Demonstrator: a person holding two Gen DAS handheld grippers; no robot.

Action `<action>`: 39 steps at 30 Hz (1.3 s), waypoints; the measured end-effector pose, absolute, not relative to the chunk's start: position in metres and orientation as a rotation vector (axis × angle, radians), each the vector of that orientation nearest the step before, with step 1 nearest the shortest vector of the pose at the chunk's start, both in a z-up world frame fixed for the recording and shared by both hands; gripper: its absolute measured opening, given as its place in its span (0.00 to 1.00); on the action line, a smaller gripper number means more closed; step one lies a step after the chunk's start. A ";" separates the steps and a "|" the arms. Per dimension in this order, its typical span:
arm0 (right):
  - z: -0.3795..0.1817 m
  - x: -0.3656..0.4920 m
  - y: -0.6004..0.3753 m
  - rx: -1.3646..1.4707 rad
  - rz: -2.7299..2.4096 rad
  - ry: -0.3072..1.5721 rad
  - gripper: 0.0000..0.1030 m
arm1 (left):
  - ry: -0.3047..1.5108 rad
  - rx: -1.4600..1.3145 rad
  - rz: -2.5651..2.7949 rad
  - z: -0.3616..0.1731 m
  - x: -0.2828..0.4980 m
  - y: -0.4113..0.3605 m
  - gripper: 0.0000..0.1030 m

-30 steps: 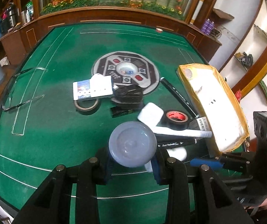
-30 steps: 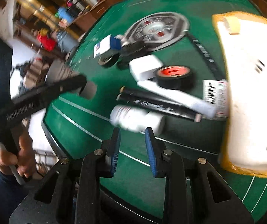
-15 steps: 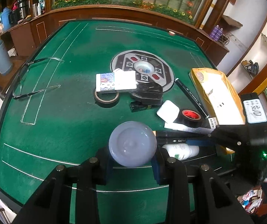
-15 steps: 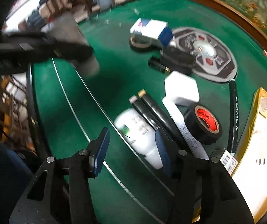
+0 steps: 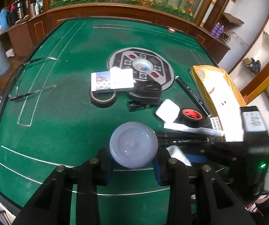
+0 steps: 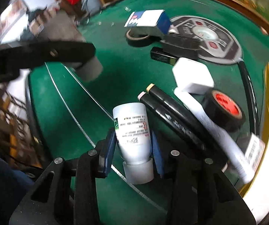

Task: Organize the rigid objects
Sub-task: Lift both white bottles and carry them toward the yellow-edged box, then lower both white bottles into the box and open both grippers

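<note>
the left gripper (image 5: 133, 166) is pinching a grey bottle (image 5: 133, 144) between its two blue-padded fingers, the round base facing the camera, held above the green table (image 5: 63, 116). from the right wrist view the same grey bottle (image 6: 89, 69) hangs clear of the felt, off to the left of the other things.

the right gripper (image 6: 133, 150) has a white bottle (image 6: 134, 131) lying between its fingers, cap end toward the camera and base pointing away. the left pad sits against the label side; the right pad is just beside the bottle, and whether it presses it is hard to tell, so the grip cannot be called firm or loose. the bottle rests on the felt across a white line.

just right of the white bottle lie two black markers (image 6: 173, 116) side by side, then a white pen (image 6: 215, 129), a black tape roll with a red core (image 6: 226, 110) and a white box (image 6: 192, 75). farther off are a brown tape roll (image 6: 137, 38) under a blue and white carton (image 6: 147, 21), and a yellow envelope (image 5: 218, 90) at the right edge.
</note>
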State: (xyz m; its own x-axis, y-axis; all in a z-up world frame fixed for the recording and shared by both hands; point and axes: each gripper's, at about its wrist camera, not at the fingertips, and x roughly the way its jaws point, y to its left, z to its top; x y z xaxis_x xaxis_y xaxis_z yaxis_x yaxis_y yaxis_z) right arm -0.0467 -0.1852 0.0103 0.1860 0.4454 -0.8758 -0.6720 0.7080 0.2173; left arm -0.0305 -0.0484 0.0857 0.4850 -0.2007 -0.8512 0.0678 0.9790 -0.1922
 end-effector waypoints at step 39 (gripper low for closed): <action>0.021 0.003 -0.445 0.430 0.254 1.133 0.33 | 1.345 0.041 -0.698 0.037 0.035 -0.318 0.34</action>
State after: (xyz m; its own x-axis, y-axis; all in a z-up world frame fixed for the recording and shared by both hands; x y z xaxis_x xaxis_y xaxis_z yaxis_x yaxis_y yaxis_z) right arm 0.0034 -0.4451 0.0212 0.4077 0.4075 -0.8172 0.0204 0.8906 0.4543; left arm 0.0351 -0.3181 0.0365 0.0556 -0.4371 -0.8977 0.4822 0.7991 -0.3592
